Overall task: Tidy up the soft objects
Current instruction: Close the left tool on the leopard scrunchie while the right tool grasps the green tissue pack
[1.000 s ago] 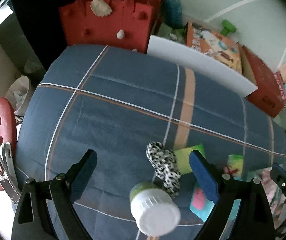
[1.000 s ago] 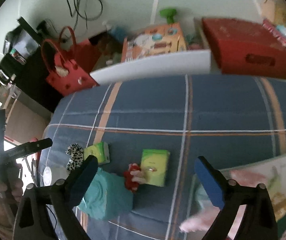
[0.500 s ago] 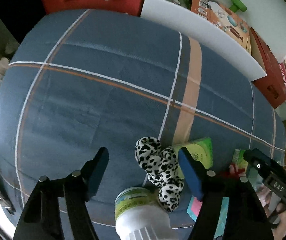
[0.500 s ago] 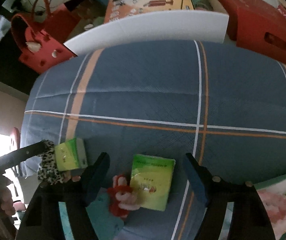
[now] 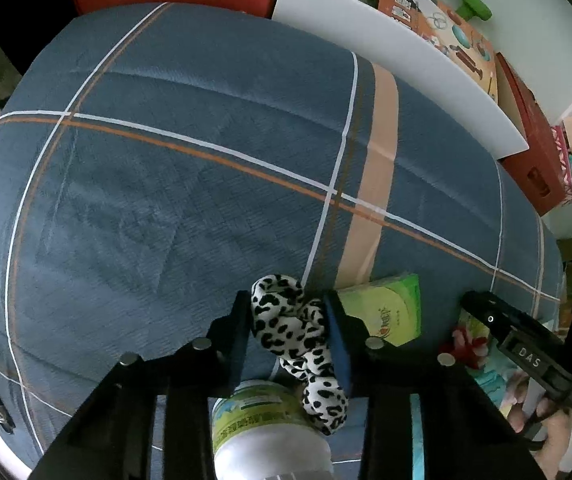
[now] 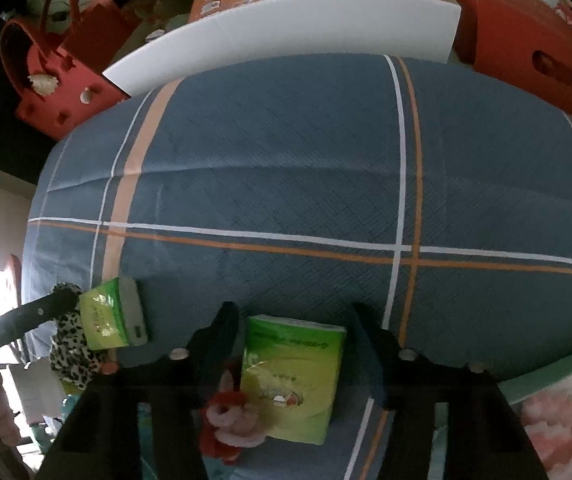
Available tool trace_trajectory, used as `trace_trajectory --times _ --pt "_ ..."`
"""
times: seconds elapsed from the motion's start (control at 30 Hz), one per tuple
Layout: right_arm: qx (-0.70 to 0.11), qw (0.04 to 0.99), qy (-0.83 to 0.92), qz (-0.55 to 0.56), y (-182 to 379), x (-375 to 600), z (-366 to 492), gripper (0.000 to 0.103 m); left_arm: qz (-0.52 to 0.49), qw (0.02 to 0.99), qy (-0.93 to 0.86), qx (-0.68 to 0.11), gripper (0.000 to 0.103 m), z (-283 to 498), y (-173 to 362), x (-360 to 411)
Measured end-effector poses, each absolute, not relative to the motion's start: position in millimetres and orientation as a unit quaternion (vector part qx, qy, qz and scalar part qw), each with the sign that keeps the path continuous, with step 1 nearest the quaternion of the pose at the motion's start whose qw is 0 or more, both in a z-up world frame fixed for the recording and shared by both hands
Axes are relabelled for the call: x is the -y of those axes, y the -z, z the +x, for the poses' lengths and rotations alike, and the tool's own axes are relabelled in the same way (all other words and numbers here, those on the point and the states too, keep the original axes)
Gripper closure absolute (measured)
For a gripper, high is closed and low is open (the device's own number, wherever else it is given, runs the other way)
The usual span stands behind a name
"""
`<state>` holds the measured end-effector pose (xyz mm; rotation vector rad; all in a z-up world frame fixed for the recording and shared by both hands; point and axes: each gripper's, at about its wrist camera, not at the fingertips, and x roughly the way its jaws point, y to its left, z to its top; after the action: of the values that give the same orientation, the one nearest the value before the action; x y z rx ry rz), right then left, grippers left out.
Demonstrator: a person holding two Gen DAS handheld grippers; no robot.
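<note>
In the left wrist view my left gripper (image 5: pixel 288 316) is shut on a black-and-white leopard-print soft toy (image 5: pixel 294 332) lying on the blue plaid bed cover (image 5: pixel 165 200). A green tissue pack (image 5: pixel 386 312) lies just right of it. In the right wrist view my right gripper (image 6: pixel 296 320) stands open around a second green tissue pack (image 6: pixel 292 372), its fingers on either side and apart from it. A red-and-pink plush (image 6: pixel 229 424) lies by that pack's left edge. The leopard toy (image 6: pixel 71 344) and the first tissue pack (image 6: pixel 111 314) show at the left.
A white-and-green jar (image 5: pixel 261 428) stands just below the left gripper. A white board (image 6: pixel 286 36), a red felt bag (image 6: pixel 61 80), a red box (image 6: pixel 526 52) and an orange carton (image 5: pixel 438 36) line the far edge of the bed. A floral pillow (image 6: pixel 558 420) lies at the right.
My left gripper has come down over the leopard toy and shut on it. My right gripper has moved forward and lowered around the second tissue pack, narrowing slightly.
</note>
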<state>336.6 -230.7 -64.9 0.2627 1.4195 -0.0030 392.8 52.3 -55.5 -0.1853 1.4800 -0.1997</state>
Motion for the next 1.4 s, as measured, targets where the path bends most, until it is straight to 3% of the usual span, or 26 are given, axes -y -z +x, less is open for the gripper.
trace_trajectory --times 0.23,0.47,0.97,1.4 --pt "-0.643 0.755 0.0 0.131 60.1 237.0 333.5 0.052 -0.078 0.743 0.083 -0.66 0.079 385.3 52.2 -44.4" --pt "-0.625 0.769 0.003 0.133 39.4 247.9 323.8 0.052 -0.089 0.756 0.079 -0.644 0.084 379.6 39.0 -53.4" --pt "-0.579 0.806 0.038 0.113 -15.6 261.5 311.5 0.052 -0.125 0.823 0.073 -0.55 0.084 346.4 -20.7 -83.1" --pt "-0.533 0.841 0.036 0.086 -78.7 267.6 278.6 0.052 -0.123 0.864 0.102 -0.477 0.084 300.9 -76.8 -51.2"
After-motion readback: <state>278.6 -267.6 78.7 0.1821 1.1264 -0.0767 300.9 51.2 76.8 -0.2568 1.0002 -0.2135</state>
